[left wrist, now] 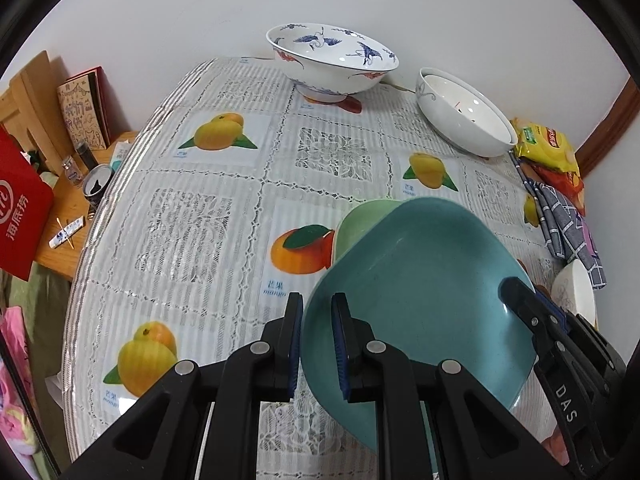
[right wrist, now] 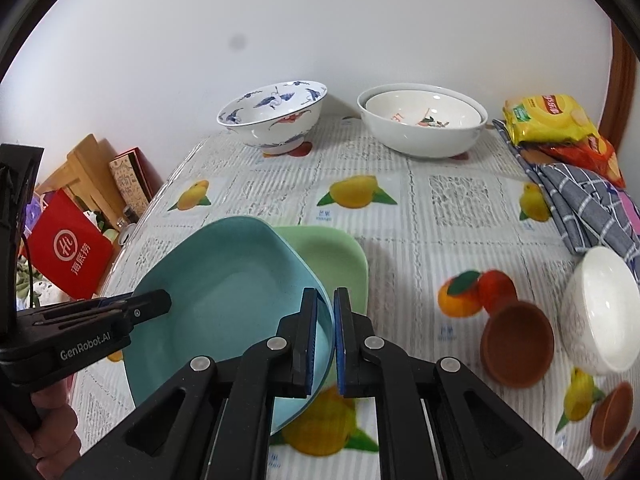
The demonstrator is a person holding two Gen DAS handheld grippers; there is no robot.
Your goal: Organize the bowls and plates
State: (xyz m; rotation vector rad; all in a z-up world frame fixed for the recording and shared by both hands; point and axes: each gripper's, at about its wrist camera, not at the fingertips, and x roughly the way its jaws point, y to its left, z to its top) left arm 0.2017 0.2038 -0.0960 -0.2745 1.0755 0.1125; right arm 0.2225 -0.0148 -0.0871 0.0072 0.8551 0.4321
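While both grippers pinch its rim, left gripper [left wrist: 316,344] at nine o'clock, right gripper [right wrist: 325,340] at three, the teal plate [left wrist: 420,280] hovers over the green plate [right wrist: 332,256]; rigid, glossy, breakable, so keep opposite-edge holds

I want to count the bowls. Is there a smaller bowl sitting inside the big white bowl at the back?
Yes, the big white bowl near the wall has a smaller bowl nested inside it.

Both wrist cams close above table [left wrist: 224,184], angled down fwd toward wall. Left cam views from left edge, right from right; both share teal plate [left wrist: 420,280], rear bowls [right wrist: 276,116]
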